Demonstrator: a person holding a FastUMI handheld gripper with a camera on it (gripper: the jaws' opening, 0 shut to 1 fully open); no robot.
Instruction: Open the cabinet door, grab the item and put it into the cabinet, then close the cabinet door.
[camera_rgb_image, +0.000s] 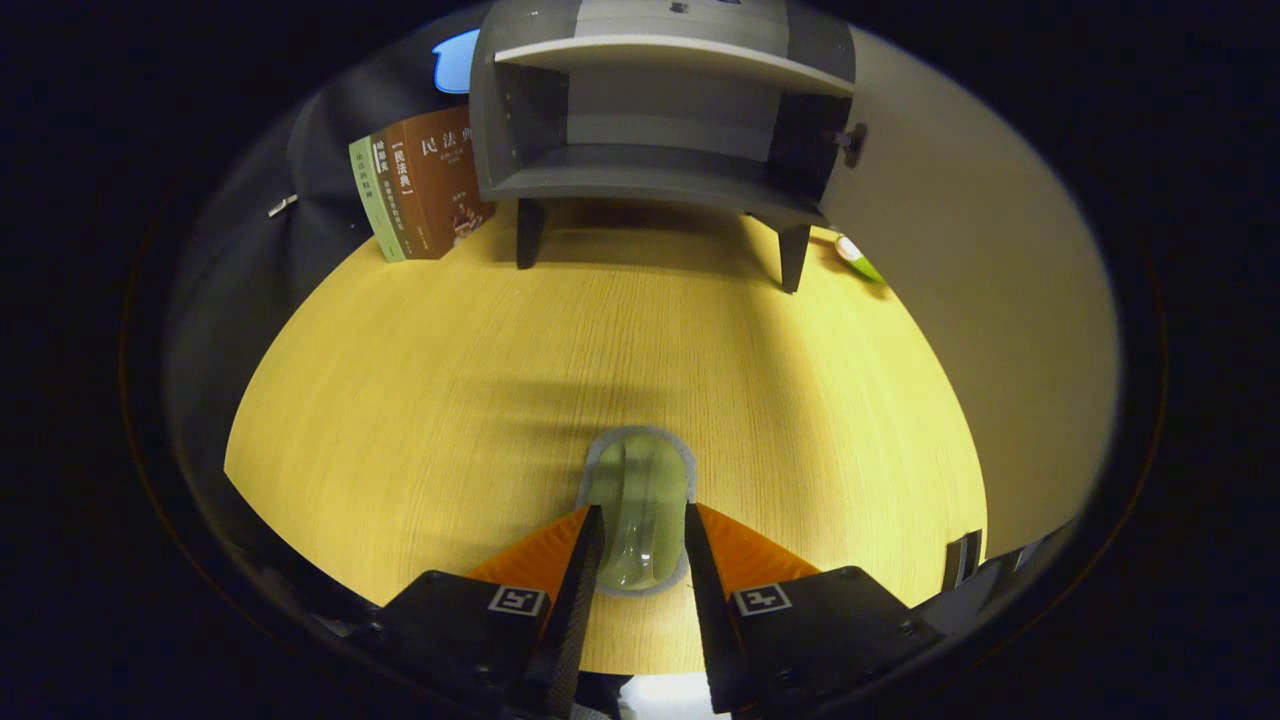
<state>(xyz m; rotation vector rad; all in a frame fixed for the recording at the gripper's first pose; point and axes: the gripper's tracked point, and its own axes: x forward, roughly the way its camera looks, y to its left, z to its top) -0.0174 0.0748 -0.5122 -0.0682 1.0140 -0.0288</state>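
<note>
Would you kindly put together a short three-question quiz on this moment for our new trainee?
1. True or false: the grey cabinet on the wooden table stands with its door open.
2. What lies between the fingers of the gripper?
A. a pale green item in a clear wrapper
B. a book
C. a spoon
3. What leans beside the cabinet, on the side away from its open door?

Key:
1. True.
2. A, the wrapped item; whether both fingers press on it is unclear.
3. Books.
</note>
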